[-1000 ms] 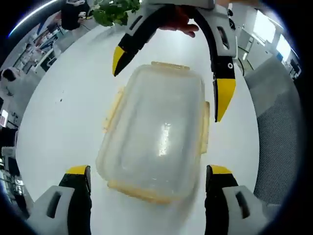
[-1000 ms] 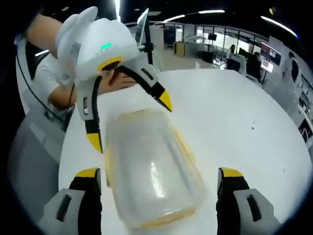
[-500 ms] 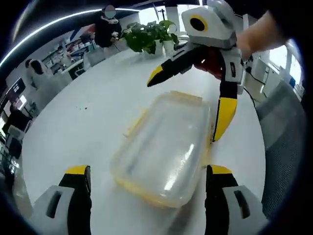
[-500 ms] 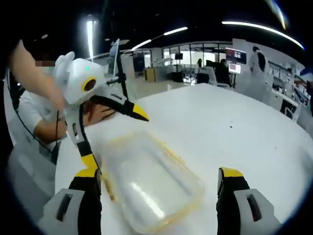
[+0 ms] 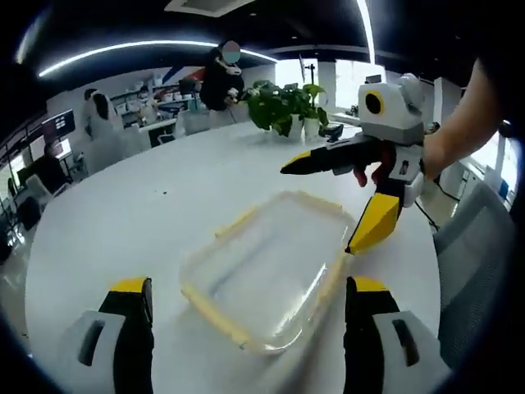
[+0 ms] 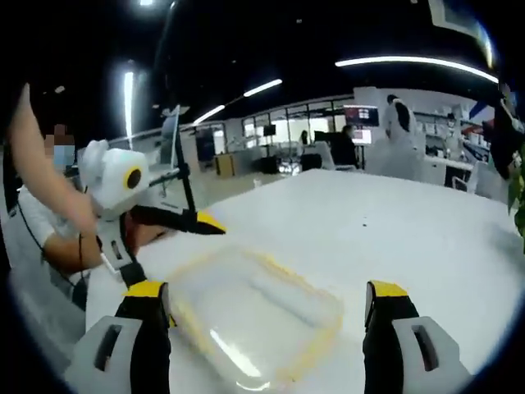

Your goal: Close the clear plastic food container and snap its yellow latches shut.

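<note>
A clear container point(image 5: 267, 279) with yellow trim lies on a white worktop point(image 5: 123, 213), its lid seated on top. In the left gripper view it sits at centre, between that view's own two jaws. In the right gripper view the container point(image 6: 254, 320) again lies between the jaws, low in the frame.

The yellow latches point(image 5: 234, 223) along the rim look flared outward, so by my judgement they are not yet snapped; their exact state is hard to tell through the clear plastic.

To do this step well, one claw should steady the container while the other presses each latch down and inward against the rim until it seats, one side at a time, so the box does not skid on the smooth worktop.

The left claw point(image 5: 246, 289) is wide open and holds nothing, its jaws either side of the container's near end, apparently above it. The right claw point(image 6: 267, 289) is likewise wide open and empty, held over the opposite end.

In the left gripper view the right claw point(image 5: 324, 201) enters at two o'clock, one jaw pointing across, the other angled down near the container's far corner, gripped by a hand point(image 5: 373, 168). In the right gripper view the left claw point(image 6: 176, 250) enters at nine o'clock.

A potted plant point(image 5: 283, 103) stands at twelve o'clock on the far worktop.
</note>
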### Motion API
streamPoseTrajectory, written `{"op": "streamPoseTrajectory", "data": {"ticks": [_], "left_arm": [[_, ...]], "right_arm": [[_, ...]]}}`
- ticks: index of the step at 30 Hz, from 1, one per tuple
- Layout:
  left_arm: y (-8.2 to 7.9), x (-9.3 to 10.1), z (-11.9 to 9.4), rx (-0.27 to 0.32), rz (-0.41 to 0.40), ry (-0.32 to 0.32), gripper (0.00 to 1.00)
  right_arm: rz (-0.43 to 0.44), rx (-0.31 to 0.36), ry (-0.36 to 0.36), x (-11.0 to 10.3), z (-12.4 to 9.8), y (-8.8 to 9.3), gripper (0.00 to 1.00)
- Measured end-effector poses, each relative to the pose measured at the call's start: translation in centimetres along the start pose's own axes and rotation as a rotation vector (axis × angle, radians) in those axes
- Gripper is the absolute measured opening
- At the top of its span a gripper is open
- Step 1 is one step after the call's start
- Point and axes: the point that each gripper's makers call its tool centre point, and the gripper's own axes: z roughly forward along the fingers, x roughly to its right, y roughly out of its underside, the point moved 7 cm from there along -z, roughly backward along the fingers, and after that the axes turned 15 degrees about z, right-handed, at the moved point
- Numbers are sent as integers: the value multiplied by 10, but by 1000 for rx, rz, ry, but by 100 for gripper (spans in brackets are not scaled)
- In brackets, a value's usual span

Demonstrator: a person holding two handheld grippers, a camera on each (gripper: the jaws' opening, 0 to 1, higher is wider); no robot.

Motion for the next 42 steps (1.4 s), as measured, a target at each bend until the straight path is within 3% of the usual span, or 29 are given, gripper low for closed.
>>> {"op": "streamPoseTrajectory", "data": {"ticks": [10, 18, 33, 42], "left_arm": [[7, -2, -4, -29, -26, -30, 96], [5, -3, -12, -11, -30, -57, 96], [14, -6, -51, -3, -111, -146, 92], [20, -2, -75, 12, -186, -194, 91]], "right_arm": [[28, -16, 20, 2, -9, 4, 100], [37, -5, 31, 2, -16, 0, 100], [55, 31, 57, 0, -39, -5, 100], [83, 70, 84, -5, -66, -7, 99]]}}
